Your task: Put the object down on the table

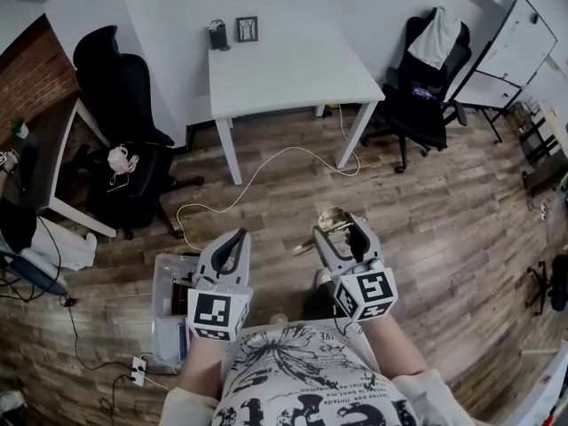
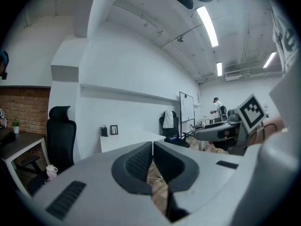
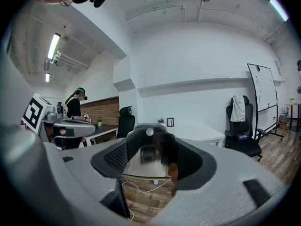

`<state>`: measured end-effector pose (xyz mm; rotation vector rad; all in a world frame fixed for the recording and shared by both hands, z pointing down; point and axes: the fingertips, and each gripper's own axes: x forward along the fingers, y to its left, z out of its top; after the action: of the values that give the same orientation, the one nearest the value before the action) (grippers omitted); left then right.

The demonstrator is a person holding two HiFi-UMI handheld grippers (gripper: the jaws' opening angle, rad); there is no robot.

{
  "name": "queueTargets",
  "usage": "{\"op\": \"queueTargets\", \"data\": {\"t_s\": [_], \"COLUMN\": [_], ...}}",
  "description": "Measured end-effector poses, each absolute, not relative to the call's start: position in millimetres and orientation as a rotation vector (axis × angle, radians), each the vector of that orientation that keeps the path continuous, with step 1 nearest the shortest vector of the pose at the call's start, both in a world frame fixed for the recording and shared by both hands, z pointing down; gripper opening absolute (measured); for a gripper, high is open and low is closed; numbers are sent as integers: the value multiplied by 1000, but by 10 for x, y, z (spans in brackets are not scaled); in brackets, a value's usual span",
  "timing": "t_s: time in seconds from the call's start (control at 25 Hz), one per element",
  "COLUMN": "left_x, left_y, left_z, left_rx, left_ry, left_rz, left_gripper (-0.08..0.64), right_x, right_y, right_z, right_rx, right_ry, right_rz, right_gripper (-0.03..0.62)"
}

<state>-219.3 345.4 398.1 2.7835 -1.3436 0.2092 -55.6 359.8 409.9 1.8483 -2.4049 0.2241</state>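
Right gripper (image 1: 342, 227) fingers clamp a shiny object (image 3: 146, 149) (left gripper (image 1: 235, 238) closed, empty); cable (image 1: 284, 152) lies before white table (image 1: 284, 69).

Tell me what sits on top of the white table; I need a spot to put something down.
On the white table, a small picture frame and a dark object stand at its far edge. Head view shows the whole top; nothing covers it.

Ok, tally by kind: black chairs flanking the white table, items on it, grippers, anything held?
Black office chairs: 2
Items on white table: 2, picture frame, dark object
Grippers: 2, left gripper, right gripper
Shiny object in right gripper: 1
Total: 7
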Motion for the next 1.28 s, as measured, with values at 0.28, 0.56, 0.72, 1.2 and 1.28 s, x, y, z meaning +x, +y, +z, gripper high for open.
{"op": "queueTargets", "data": {"t_s": [0.28,0.56,0.72,1.2,1.28], "left_x": [-1917,-1427,-1018,-215,-198], "left_y": [2918,2005,1409,84,-91], "left_z": [4100,4051,3948,4036,4090], "left_rx": [2742,2691,2678,2584,2574], "left_ry": [-1407,-1532,-1589,-1674,-1676], "left_rz": [224,231,209,217,237], "left_gripper": [12,12,12,12,12], "right_x": [-275,228,588,1547,1575], "right_y": [2975,1867,1197,-286,-482], "right_z": [4262,4168,4087,4191,4240], "right_rx": [1773,1692,1628,1567,1558], "right_ry": [-2424,-2520,-2560,-2575,-2582], "right_rz": [217,190,168,273,328], "right_gripper": [279,279,279,279,279]}}
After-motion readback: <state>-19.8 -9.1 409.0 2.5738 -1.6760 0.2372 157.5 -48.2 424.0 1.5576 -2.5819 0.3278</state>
